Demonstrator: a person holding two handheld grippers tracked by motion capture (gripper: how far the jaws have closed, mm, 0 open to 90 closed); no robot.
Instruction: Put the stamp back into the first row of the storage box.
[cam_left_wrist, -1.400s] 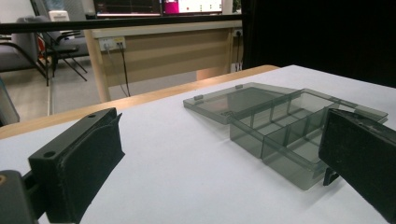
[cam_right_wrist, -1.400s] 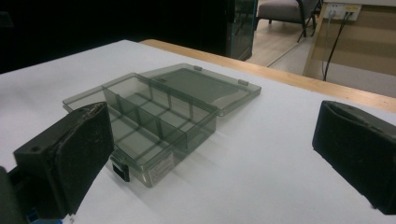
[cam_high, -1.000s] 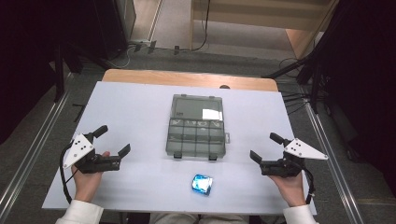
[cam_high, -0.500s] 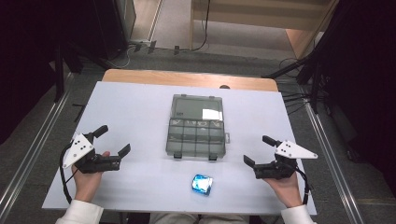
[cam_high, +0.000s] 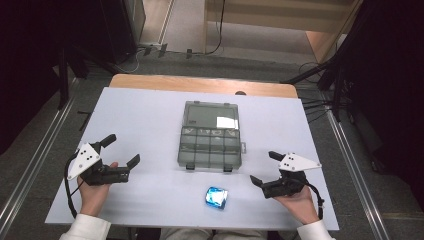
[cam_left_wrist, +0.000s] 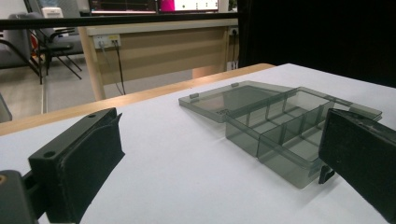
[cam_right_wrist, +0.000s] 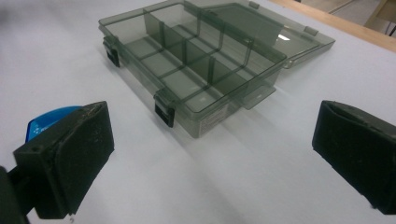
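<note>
Right gripper (cam_high: 263, 168) nearer blue packet (cam_high: 216, 197); open organizer box (cam_high: 210, 135) empty.

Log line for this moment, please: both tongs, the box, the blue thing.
left tongs: open, idle | right tongs: open, empty | compartment box: lid open, looks empty | blue packet: on table, untouched

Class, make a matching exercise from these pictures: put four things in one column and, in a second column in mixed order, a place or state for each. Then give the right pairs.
Things:
1. compartment box
2. blue packet
3. left gripper
4. right gripper

Places or states:
A. open and empty, near the table's left edge
B. lid laid open, at mid-table
C. lying on the table between the box and the person
D. open and empty, right of the blue packet

Pairs: 1-B, 2-C, 3-A, 4-D
</note>
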